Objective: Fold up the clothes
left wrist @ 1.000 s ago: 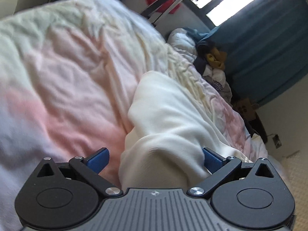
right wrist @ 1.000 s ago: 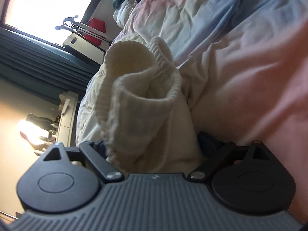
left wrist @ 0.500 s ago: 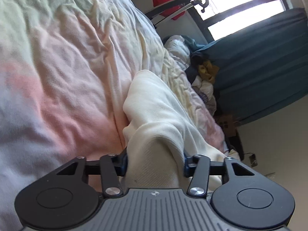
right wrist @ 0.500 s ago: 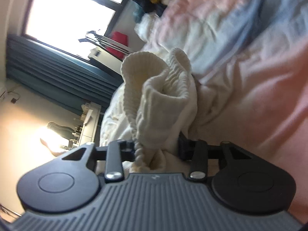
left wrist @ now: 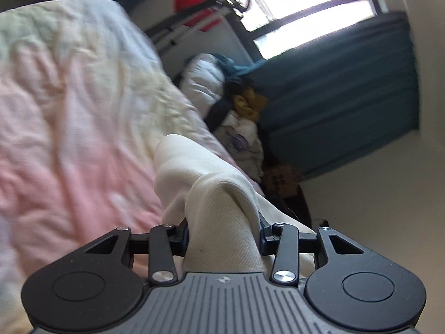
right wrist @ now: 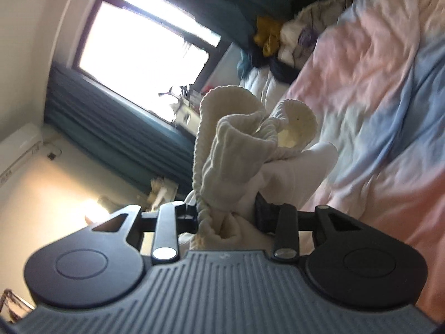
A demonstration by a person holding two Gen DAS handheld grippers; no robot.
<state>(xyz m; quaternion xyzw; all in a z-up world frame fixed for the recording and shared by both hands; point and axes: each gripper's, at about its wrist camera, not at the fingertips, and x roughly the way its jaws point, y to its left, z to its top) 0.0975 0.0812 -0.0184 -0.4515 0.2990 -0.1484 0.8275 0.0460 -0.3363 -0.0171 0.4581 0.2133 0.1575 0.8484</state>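
Observation:
A cream-white garment lies bunched on the pink and pale bedspread. My left gripper is shut on a smooth fold of it and holds that fold raised off the bed. My right gripper is shut on the garment's ribbed elastic edge, which stands up in loops above the jaws; the rest of the cloth hangs toward the bed. The fingertips of both grippers are mostly hidden by cloth.
A heap of other clothes lies at the far end of the bed, also in the right wrist view. Teal curtains and a bright window are behind. A clothes rack with a red item stands by the window.
Both grippers closed on the garment about a second ago and have since lifted and tilted upward. The cloth now rises off the bed in both views.

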